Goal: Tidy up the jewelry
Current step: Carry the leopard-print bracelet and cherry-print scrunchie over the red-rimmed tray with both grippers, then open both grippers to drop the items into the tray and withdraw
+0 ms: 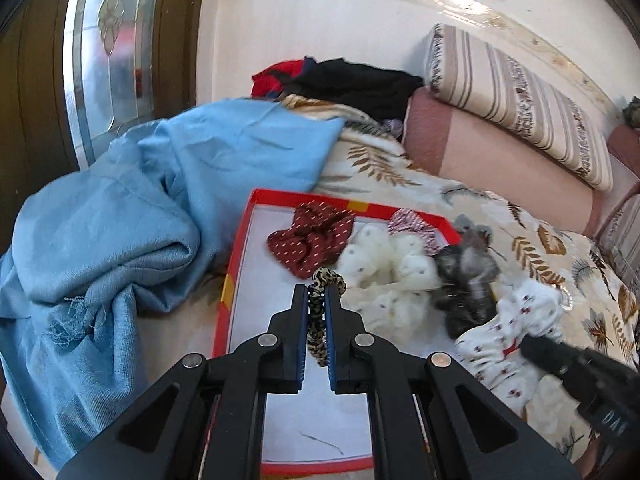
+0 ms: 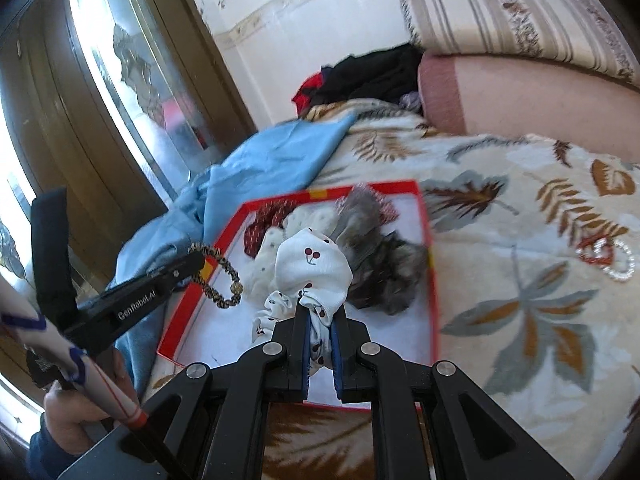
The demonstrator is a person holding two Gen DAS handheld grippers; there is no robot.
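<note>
Left wrist view: the left gripper [image 1: 316, 296] has its fingers pressed onto a leopard-print scrunchie [image 1: 320, 312], which hangs between the blue-lined pads above the white floor of a red-rimmed box [image 1: 234, 264]. Right wrist view: the right gripper [image 2: 320, 316] pinches a white cherry-print scrunchie [image 2: 316, 264] in the same manner — the fabric bulges out past the fingertips and a frilled loop spills to the left of them, over the near half of the box.

Contents of the box, far end: a dark red dotted scrunchie [image 1: 308, 240] at the left, cream fluffy scrunchies [image 1: 384, 264] in the middle, a red-and-white patterned piece [image 1: 414, 226] against the far rim, and a grey furry scrunchie [image 1: 464, 276] at the right rim. The grey piece is blurred in both views, so whether it lies wholly inside the box cannot be told.

Surroundings: the box rests on a cream blanket with a leaf print [image 2: 520, 240]. A light blue cloth [image 1: 132, 216] is heaped just beside the box's left rim. Behind it lies a pile of black and red clothing [image 1: 348, 80], next to a pink bolster [image 1: 480, 148] with a striped cushion [image 1: 520, 96] on top. A beaded, glittering item [image 2: 612, 260] lies on the blanket, well apart from the box on its right.
</note>
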